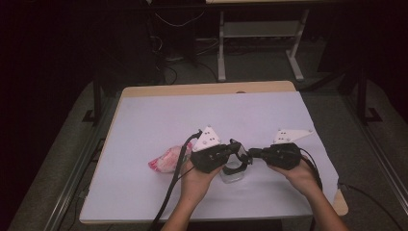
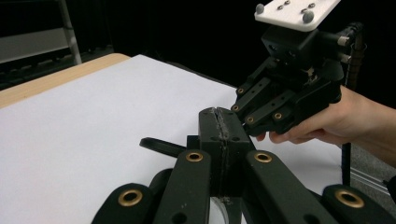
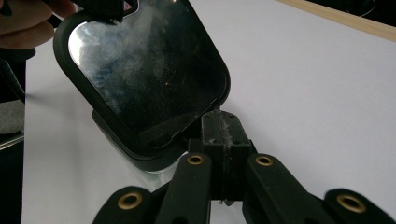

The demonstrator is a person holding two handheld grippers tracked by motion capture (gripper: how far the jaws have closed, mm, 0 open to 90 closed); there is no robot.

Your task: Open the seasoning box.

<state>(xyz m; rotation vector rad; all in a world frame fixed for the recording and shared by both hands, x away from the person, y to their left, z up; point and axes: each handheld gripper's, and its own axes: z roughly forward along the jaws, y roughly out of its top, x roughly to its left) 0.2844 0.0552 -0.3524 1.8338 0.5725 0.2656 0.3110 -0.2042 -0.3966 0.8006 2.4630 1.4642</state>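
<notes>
Two grippers (image 1: 239, 153) are present, one per hand. One clear container (image 1: 233, 173) with one black-rimmed lid (image 3: 144, 74). One pink bag (image 1: 166, 160).

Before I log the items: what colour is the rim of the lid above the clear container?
Black; the lid has a dark frame, clearest in the right gripper view.

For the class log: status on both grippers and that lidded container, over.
Left gripper shut on lid rim. Right gripper shut on lid's opposite edge. Lid tilted over clear container. Pink bag off left, clear of the work.
</notes>
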